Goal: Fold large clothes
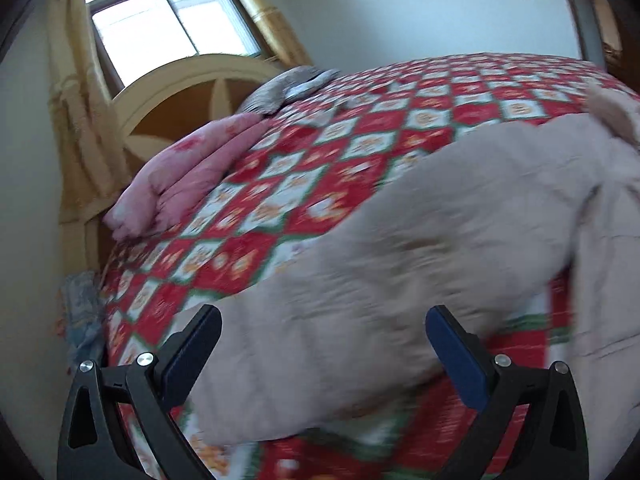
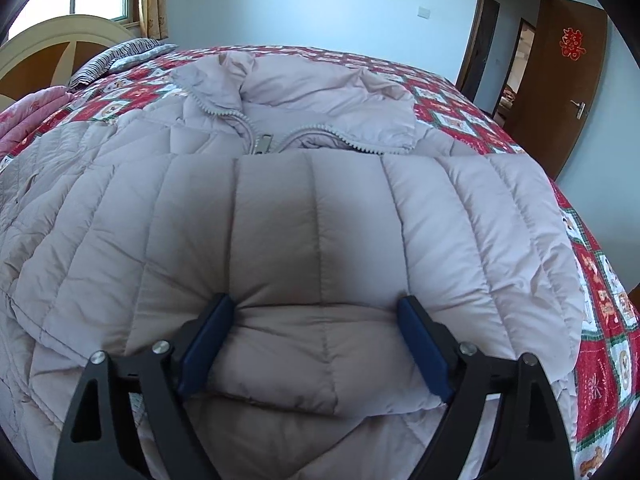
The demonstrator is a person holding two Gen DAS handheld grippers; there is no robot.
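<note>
A large pale pink-beige quilted puffer jacket (image 2: 304, 208) lies on the bed with its zipped collar (image 2: 264, 136) toward the far side. In the right wrist view a folded part lies across its front. My right gripper (image 2: 316, 316) is open, its blue pads (image 2: 208, 340) set on either side of a bulge of that folded fabric at its near edge. In the left wrist view the jacket (image 1: 400, 248) is blurred and stretches from the lower middle to the right. My left gripper (image 1: 324, 320) is open and empty just above it.
The bed carries a red, white and green checked quilt (image 1: 304, 168). A folded pink blanket (image 1: 188, 176) and a grey striped pillow (image 1: 288, 84) lie by the headboard (image 1: 176, 92). A window (image 1: 168, 16) is behind it. An open brown door (image 2: 560, 80) stands at the right.
</note>
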